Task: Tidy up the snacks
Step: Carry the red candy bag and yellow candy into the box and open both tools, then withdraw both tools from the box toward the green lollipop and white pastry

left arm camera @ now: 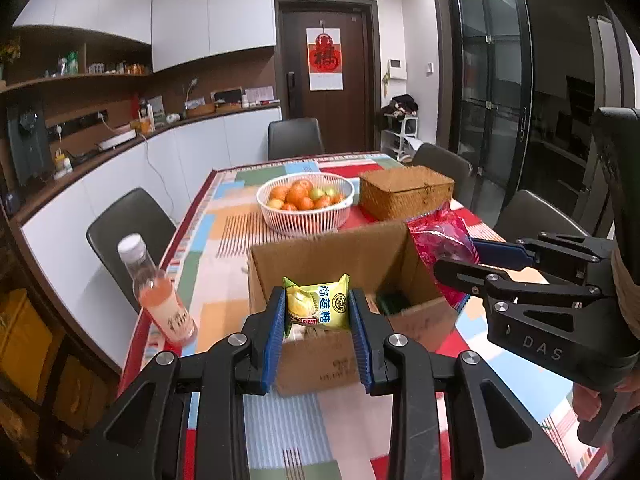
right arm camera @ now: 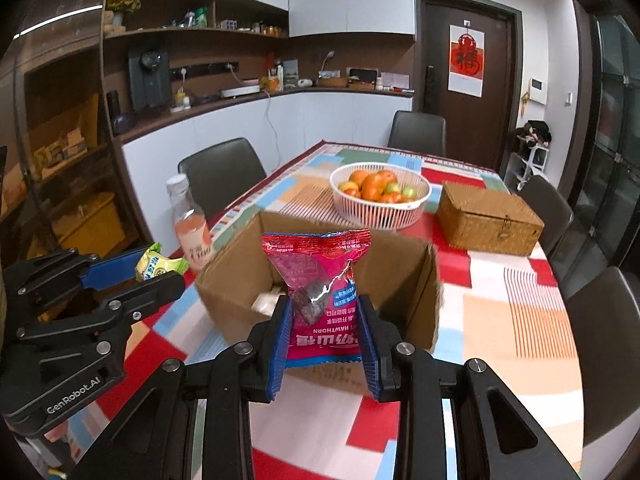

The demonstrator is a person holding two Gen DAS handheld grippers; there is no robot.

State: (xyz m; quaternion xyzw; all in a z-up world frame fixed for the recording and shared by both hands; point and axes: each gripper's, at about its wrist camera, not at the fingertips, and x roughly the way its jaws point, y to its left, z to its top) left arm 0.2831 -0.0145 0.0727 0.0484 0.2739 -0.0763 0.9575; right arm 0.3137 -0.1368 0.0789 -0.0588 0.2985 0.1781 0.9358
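Observation:
My left gripper [left arm camera: 318,312] is shut on a yellow-green durian candy packet [left arm camera: 316,304] and holds it over the near edge of the open cardboard box [left arm camera: 340,256]. My right gripper [right arm camera: 324,320] is shut on a red hawthorn snack bag [right arm camera: 320,276] and holds it above the box [right arm camera: 400,276]. The right gripper with the red bag [left arm camera: 440,248] shows at the box's right side in the left wrist view. The left gripper with the yellow packet [right arm camera: 156,266] shows at the box's left in the right wrist view. A pale item [right arm camera: 266,302] lies inside the box.
A pink drink bottle [left arm camera: 160,296] stands left of the box near the table edge. A white basket of fruit [left arm camera: 306,200] and a woven lidded box [left arm camera: 404,196] sit behind it on the colourful tablecloth [left arm camera: 224,232]. Dark chairs surround the table.

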